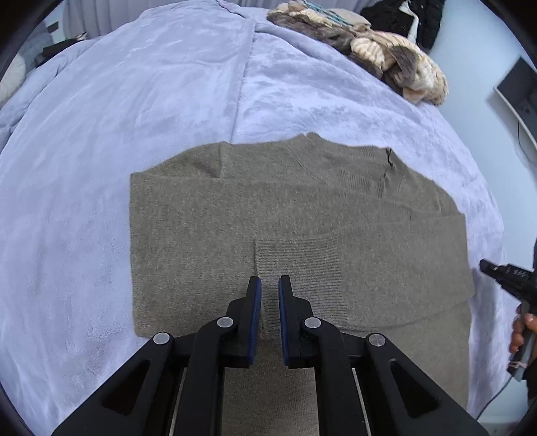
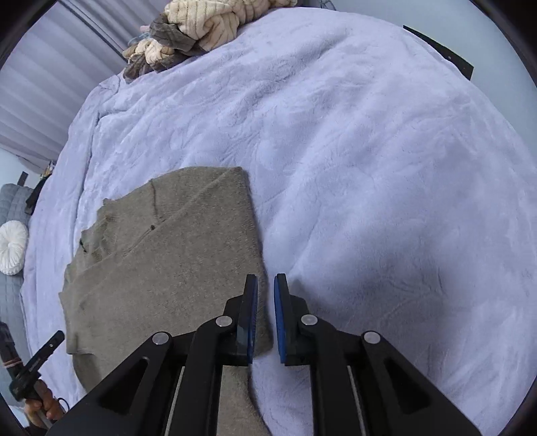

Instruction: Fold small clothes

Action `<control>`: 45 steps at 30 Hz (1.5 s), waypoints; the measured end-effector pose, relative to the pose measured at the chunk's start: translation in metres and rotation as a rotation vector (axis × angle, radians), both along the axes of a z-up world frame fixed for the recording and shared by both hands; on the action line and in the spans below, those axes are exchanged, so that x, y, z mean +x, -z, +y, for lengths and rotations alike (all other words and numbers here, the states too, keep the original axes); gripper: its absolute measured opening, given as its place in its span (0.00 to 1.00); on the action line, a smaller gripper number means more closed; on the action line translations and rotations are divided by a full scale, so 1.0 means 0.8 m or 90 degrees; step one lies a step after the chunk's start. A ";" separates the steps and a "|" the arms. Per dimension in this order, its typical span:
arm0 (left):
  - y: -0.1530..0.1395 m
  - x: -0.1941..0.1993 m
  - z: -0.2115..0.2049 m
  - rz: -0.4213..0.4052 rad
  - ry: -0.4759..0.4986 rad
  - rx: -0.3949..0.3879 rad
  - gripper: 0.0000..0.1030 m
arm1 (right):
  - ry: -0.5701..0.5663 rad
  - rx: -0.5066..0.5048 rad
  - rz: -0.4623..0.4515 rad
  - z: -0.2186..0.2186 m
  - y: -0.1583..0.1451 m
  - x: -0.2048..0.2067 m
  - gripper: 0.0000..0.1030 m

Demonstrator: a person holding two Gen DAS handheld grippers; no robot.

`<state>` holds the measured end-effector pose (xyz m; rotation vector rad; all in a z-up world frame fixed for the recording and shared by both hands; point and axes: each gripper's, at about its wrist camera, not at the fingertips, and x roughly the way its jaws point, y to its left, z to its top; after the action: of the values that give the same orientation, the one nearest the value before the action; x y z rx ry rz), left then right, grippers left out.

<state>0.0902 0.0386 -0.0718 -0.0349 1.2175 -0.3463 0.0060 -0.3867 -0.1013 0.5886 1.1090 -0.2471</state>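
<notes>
A grey-brown knit sweater lies flat on the lilac bedspread, its sides folded inward into a rectangle. My left gripper hovers over the sweater's near middle, jaws slightly apart and empty. In the right wrist view the sweater lies left of centre. My right gripper hovers above the sweater's right edge, jaws slightly apart and holding nothing. The right gripper also shows at the right edge of the left wrist view, and the left one at the lower left of the right wrist view.
A pile of cream and brown knitted clothes lies at the far edge of the bed, also in the right wrist view. A white round cushion sits on a grey quilt at the left. Bedspread stretches right of the sweater.
</notes>
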 end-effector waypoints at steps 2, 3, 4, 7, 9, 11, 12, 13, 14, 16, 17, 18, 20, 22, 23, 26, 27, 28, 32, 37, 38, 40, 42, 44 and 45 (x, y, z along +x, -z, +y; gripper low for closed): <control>0.014 0.001 -0.010 0.011 0.003 0.028 0.11 | -0.030 0.014 -0.002 0.016 -0.003 -0.002 0.11; 0.024 0.002 -0.012 0.015 -0.002 0.055 0.11 | -0.050 0.015 0.005 0.028 -0.002 -0.001 0.11; 0.032 0.002 -0.014 0.022 -0.006 0.073 0.11 | -0.064 0.014 0.011 0.037 0.001 0.000 0.11; 0.042 -0.002 -0.009 0.021 -0.015 0.063 0.11 | -0.093 -0.015 0.052 0.061 0.019 0.004 0.11; 0.043 -0.003 -0.007 0.019 -0.008 0.062 0.11 | -0.100 -0.030 0.075 0.065 0.035 0.005 0.10; 0.040 -0.002 -0.003 0.024 -0.011 0.061 0.11 | -0.100 -0.030 0.071 0.062 0.044 0.003 0.08; 0.036 -0.002 0.001 0.029 -0.020 0.055 0.11 | -0.092 -0.025 0.068 0.061 0.044 0.002 0.07; 0.033 -0.003 0.004 0.030 -0.030 0.049 0.11 | -0.084 -0.020 0.067 0.060 0.042 0.001 0.07; 0.030 -0.003 0.009 0.030 -0.040 0.039 0.11 | -0.082 -0.021 0.069 0.061 0.039 -0.001 0.09; 0.027 -0.002 0.018 0.036 -0.051 0.016 0.11 | -0.093 -0.027 0.077 0.066 0.038 -0.002 0.11; 0.026 0.000 0.020 0.040 -0.053 0.005 0.11 | -0.097 -0.031 0.079 0.067 0.038 -0.002 0.11; 0.026 0.002 0.022 0.040 -0.054 -0.002 0.11 | -0.099 -0.033 0.081 0.069 0.038 -0.002 0.12; 0.020 0.005 0.023 0.025 -0.055 -0.003 0.53 | -0.095 -0.032 0.083 0.070 0.037 -0.003 0.12; 0.009 0.006 0.022 -0.011 -0.072 -0.001 1.00 | -0.094 -0.034 0.086 0.073 0.037 -0.002 0.13; 0.005 0.007 0.020 -0.021 -0.066 -0.009 1.00 | -0.095 -0.037 0.088 0.074 0.038 0.000 0.13; 0.013 0.020 0.009 -0.001 -0.057 0.005 0.92 | -0.098 -0.042 0.091 0.076 0.038 0.001 0.13; 0.018 0.025 0.005 0.005 -0.053 0.008 0.77 | -0.098 -0.042 0.091 0.077 0.038 0.003 0.13; 0.021 0.031 0.001 0.016 -0.051 0.011 0.69 | -0.097 -0.042 0.092 0.077 0.037 0.003 0.13; 0.032 0.044 -0.008 0.049 -0.035 -0.012 0.13 | -0.098 -0.045 0.094 0.078 0.036 0.003 0.13; 0.024 0.047 -0.012 0.004 -0.010 0.002 0.05 | -0.096 -0.049 0.089 0.077 0.032 0.002 0.13; 0.031 0.051 -0.012 0.012 -0.012 0.010 0.05 | -0.096 -0.049 0.091 0.078 0.034 0.002 0.13; 0.041 0.057 -0.008 0.012 -0.019 0.030 0.05 | -0.093 -0.049 0.093 0.077 0.037 0.003 0.13; 0.040 0.059 -0.004 0.004 -0.037 0.054 0.05 | -0.089 -0.050 0.095 0.077 0.038 0.003 0.13; 0.034 0.057 0.002 0.012 -0.048 0.047 0.06 | -0.090 -0.051 0.095 0.076 0.036 0.000 0.13; 0.028 0.053 0.004 0.008 -0.049 0.047 0.06 | -0.090 -0.050 0.094 0.075 0.035 -0.001 0.13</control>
<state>0.1327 0.0417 -0.0940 -0.0204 1.2377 -0.2349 0.0051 -0.3267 -0.1289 0.4253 1.2728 -0.2127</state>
